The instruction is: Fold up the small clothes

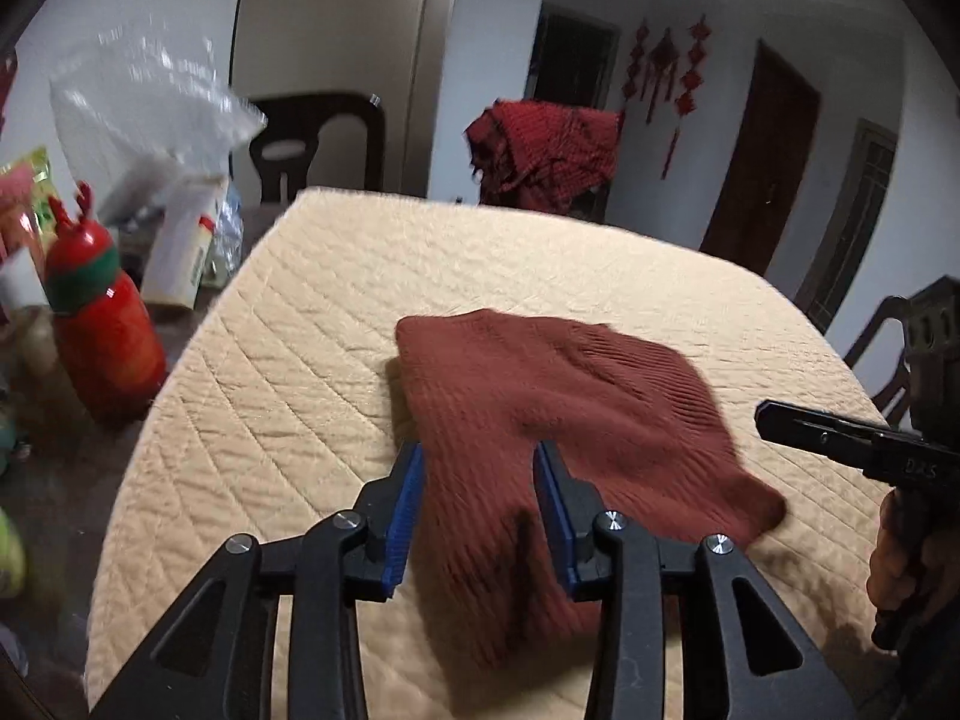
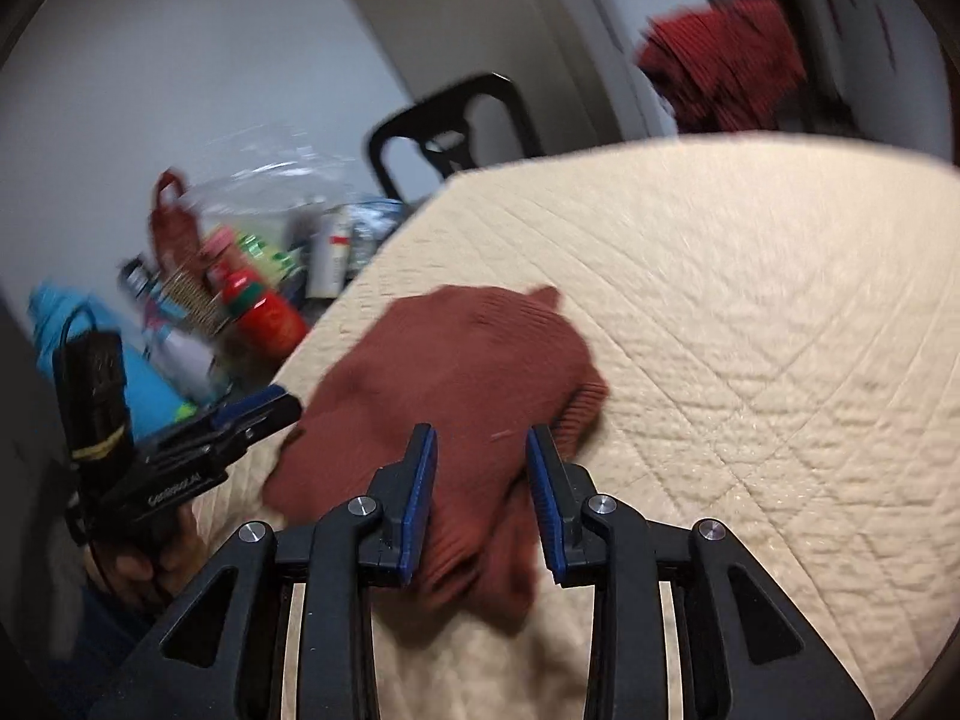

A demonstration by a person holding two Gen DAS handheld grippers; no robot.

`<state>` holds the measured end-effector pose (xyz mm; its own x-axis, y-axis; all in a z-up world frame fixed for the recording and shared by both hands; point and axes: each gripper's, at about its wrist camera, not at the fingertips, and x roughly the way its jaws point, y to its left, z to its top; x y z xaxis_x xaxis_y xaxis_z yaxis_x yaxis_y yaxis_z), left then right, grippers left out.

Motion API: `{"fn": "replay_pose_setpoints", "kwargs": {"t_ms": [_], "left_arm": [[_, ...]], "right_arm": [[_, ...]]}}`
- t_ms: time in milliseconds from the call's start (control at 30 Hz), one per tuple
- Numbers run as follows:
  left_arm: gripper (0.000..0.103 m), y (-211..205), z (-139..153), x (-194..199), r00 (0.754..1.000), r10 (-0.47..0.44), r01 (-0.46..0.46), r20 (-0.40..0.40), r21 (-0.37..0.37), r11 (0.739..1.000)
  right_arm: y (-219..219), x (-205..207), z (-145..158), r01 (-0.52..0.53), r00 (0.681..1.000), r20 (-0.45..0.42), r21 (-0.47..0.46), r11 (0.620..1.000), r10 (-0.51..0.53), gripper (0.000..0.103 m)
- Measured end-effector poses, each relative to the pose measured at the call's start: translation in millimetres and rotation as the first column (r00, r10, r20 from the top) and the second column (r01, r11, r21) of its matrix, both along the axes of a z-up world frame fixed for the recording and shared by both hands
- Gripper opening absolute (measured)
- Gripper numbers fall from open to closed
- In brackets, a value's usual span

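— Quilted beige cover [image 1: 312,312] lay over the table, clutter along its left side?

— Yes: a red bottle [image 1: 105,330] and a clear plastic bag [image 1: 150,102]. A dark chair [image 1: 318,144] stood behind.

— And the garment?

— The rust-red knit garment [image 1: 540,408] lay flat on the cover, near the front edge.

— The left gripper [image 1: 480,450]?

— Jaws apart, blue pads either side of the cloth's near part, not pressing it.

— The right gripper [image 2: 480,438]?

— Likewise parted above the knit, gripping nothing. A hand [image 2: 144,564] held the other tool at the left.

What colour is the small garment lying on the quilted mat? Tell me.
Rust red, a ribbed knit garment; clearest in the left wrist view.
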<state>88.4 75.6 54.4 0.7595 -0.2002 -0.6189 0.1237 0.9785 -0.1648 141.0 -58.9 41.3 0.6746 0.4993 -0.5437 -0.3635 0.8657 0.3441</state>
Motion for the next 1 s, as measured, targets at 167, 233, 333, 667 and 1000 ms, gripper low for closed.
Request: {"fn": "replay_pose_setpoints", "kwargs": {"t_ms": [167, 233, 333, 667, 1000], "left_arm": [[0.038, -5, -15, -24, 0.999, -0.005, 0.005, -0.037, 0.004, 1.000], [0.038, -8, -27, -26, 0.997, 0.006, -0.005, -0.073, 0.021, 1.000], [0.038, -7, -31, -21, 0.995, 0.023, -0.021, -0.093, 0.022, 1.000], [0.038, -12, -21, -33, 0.994, 0.060, -0.053, -0.087, 0.075, 0.996], [0.053, -18, -22, -53, 0.988, 0.115, -0.098, -0.100, 0.158, 0.983]], "right_arm": [[26, -24, -11, -0.071, 0.997, 0.011, -0.128, 0.989, 0.073, 0.011], [27, -21, -29, -0.053, 0.998, -0.026, -0.191, 0.980, 0.049, 0.010], [17, -17, -41, -0.042, 0.998, -0.062, -0.177, 0.983, 0.032, 0.010], [17, -33, -25, -0.010, 0.999, -0.033, -0.192, 0.981, 0.004, 0.025], [23, -54, -32, -0.013, 0.999, -0.037, -0.275, 0.961, 0.003, 0.026]]}}
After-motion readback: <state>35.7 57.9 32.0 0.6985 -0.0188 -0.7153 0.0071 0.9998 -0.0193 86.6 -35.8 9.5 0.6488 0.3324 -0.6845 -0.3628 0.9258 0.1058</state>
